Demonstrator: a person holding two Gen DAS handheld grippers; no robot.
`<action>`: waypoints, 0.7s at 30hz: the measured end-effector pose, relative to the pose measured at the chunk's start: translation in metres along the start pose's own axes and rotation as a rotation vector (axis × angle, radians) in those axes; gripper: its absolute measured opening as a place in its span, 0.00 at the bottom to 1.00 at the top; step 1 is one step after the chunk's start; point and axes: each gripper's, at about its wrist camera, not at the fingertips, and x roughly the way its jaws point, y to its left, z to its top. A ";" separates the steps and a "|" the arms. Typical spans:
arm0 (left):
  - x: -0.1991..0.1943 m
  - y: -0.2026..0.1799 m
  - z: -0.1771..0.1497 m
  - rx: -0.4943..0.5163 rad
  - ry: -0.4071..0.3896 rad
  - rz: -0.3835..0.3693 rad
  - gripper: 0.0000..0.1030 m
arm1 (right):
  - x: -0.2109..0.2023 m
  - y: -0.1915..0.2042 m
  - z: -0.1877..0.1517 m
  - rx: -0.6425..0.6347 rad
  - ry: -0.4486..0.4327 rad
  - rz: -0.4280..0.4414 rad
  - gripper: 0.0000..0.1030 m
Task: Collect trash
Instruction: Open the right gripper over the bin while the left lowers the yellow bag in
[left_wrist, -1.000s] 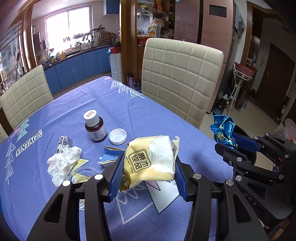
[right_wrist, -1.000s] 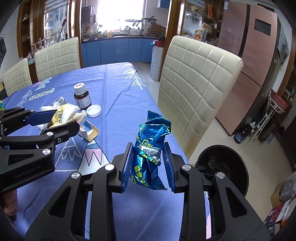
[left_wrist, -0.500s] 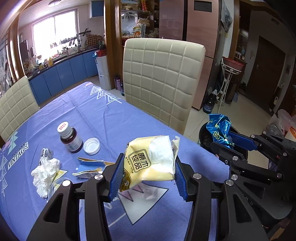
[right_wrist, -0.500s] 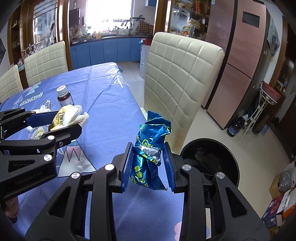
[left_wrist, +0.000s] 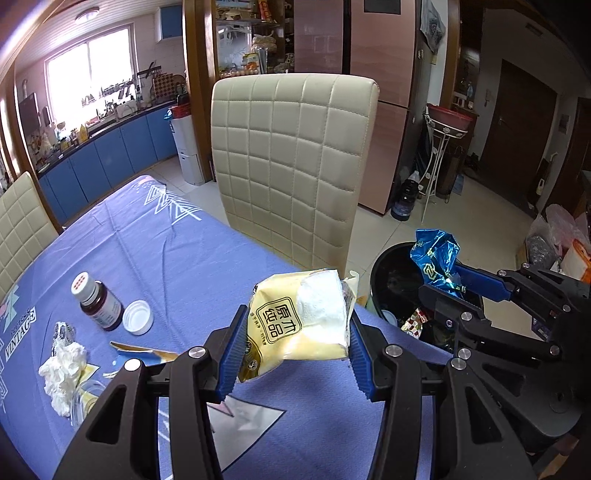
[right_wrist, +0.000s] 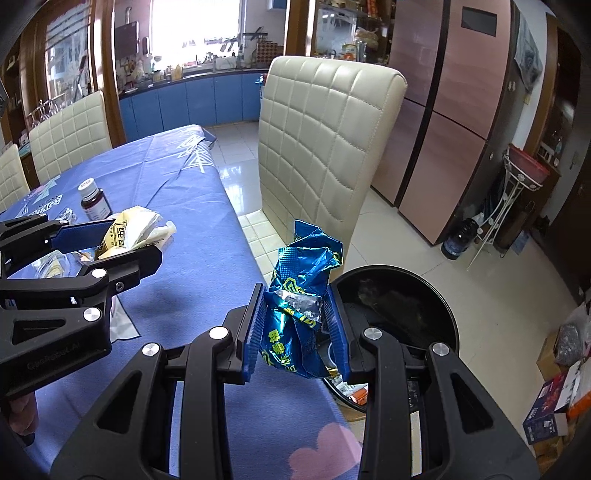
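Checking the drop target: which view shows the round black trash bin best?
The right wrist view: the round black trash bin shows nearly its whole rim and inside. The left wrist view shows the bin partly hidden behind the right claw.

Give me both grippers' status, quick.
Left gripper: closed on the yellow tissue packet.
Right gripper: closed on the blue foil wrapper.

Black bin (right_wrist: 436, 295) mouth open, unobstructed from above; right tongs (right_wrist: 297, 328) at its rim. Chair back (right_wrist: 325, 147) stands just beyond, blocks the far side. Left tongs (left_wrist: 293, 354) over desk (left_wrist: 184, 258) edge; right tongs sit between them and the bin.
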 end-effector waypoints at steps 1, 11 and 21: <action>0.002 -0.003 0.001 0.002 0.002 -0.002 0.47 | 0.001 -0.003 0.000 0.003 0.001 -0.001 0.34; 0.022 -0.027 0.014 0.042 0.015 -0.025 0.47 | 0.014 -0.033 -0.001 0.049 0.010 -0.023 0.34; 0.043 -0.054 0.028 0.086 0.024 -0.066 0.47 | 0.025 -0.063 -0.004 0.092 0.028 -0.066 0.34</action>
